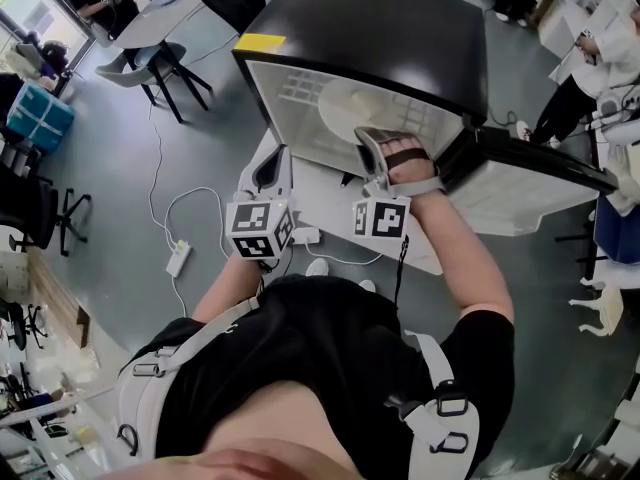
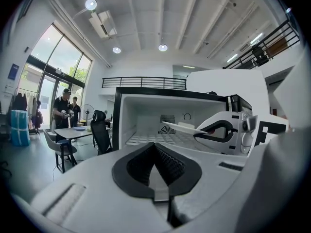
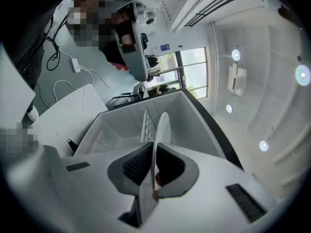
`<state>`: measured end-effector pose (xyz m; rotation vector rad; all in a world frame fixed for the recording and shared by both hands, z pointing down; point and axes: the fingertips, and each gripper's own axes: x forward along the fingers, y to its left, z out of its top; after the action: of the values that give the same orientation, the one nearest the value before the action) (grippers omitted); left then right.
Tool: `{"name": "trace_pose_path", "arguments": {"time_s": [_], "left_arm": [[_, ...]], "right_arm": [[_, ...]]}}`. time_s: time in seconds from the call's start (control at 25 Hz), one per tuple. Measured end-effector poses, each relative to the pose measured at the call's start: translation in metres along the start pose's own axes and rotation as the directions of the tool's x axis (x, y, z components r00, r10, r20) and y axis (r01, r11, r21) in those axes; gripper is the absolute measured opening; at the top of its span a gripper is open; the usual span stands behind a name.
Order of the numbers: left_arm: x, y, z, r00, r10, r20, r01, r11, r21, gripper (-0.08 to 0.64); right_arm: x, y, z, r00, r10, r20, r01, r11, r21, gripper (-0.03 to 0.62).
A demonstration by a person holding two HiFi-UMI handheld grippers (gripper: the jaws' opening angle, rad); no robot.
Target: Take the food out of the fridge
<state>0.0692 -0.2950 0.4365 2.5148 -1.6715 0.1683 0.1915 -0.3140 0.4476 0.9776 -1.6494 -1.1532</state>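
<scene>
A small black fridge stands on a white table with its door swung open to the right. Inside it a white plate sits just above the wire shelf. My right gripper reaches into the opening and is shut on the plate's near rim; in the right gripper view the plate shows edge-on between the pads of my right gripper. What lies on the plate is hidden. My left gripper is shut and empty in front of the fridge, left of the right gripper.
On the floor left of the table lie a power strip and its white cable. A round table with chairs stands at the back left. People stand at the right edge and far left.
</scene>
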Motion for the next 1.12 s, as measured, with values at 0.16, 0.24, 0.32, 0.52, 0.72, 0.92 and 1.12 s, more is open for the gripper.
{"name": "trace_pose_path", "arguments": {"time_s": [0.16,0.24,0.32,0.52,0.72,0.92,1.12], "left_arm": [[-0.008,0.009,0.001,0.999,0.032,0.004,-0.032,0.999,0.0,-0.002],[-0.014,0.015,0.0,0.999,0.052,0.004,-0.052,0.999,-0.002,-0.002],[-0.02,0.023,-0.001,0.997,0.075,0.004,-0.075,0.997,-0.005,-0.002],[-0.037,0.044,-0.006,0.99,0.139,0.0,-0.139,0.99,-0.02,-0.002],[-0.055,0.061,-0.009,0.982,0.191,0.001,-0.191,0.981,-0.039,-0.002],[-0.065,0.072,-0.008,0.974,0.224,0.015,-0.223,0.973,-0.057,-0.002],[-0.071,0.077,-0.01,0.969,0.247,0.02,-0.245,0.967,-0.074,-0.002]], "right_arm": [[-0.002,0.001,0.025,0.997,0.01,0.073,-0.009,1.0,-0.021,0.028],[-0.002,0.003,0.037,0.994,0.014,0.105,-0.012,1.0,-0.023,0.028],[-0.002,0.007,0.048,0.991,0.024,0.135,-0.021,0.999,-0.027,0.028],[-0.002,0.014,0.078,0.975,0.05,0.214,-0.039,0.998,-0.057,0.026],[-0.006,0.024,0.105,0.955,0.104,0.277,-0.053,0.981,-0.185,0.026],[-0.008,0.021,0.126,0.941,0.111,0.318,-0.032,0.969,-0.243,0.026],[-0.01,0.024,0.137,0.93,0.137,0.341,-0.04,0.96,-0.276,0.026]]}}
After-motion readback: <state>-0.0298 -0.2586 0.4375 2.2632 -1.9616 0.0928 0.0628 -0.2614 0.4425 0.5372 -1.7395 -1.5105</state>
